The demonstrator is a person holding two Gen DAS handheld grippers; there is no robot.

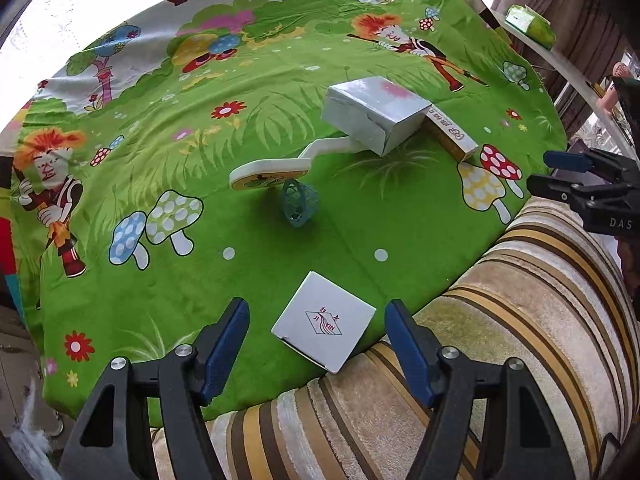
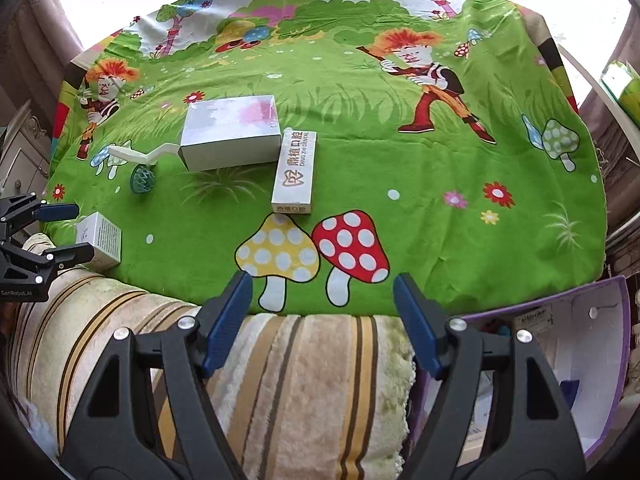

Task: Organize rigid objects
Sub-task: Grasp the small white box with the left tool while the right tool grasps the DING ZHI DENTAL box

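Observation:
On the green cartoon cloth lie a small white square box (image 1: 325,321) (image 2: 100,240), a large silver-white box (image 1: 372,114) (image 2: 232,132), a long white dental box (image 2: 295,172) (image 1: 452,134), a white handled tool (image 1: 276,166) (image 2: 138,154) and a teal mesh ball (image 1: 300,204) (image 2: 142,179). My left gripper (image 1: 318,344) is open, its fingers on either side of the small square box, just above it. It also shows in the right wrist view (image 2: 66,232). My right gripper (image 2: 322,320) is open and empty over the cloth's near edge; it also shows in the left wrist view (image 1: 556,174).
A striped plush blanket (image 2: 300,380) covers the near edge in front of the cloth. A purple-rimmed open white box (image 2: 576,360) stands at the right. A green packet (image 1: 530,24) lies on a white ledge at the far right.

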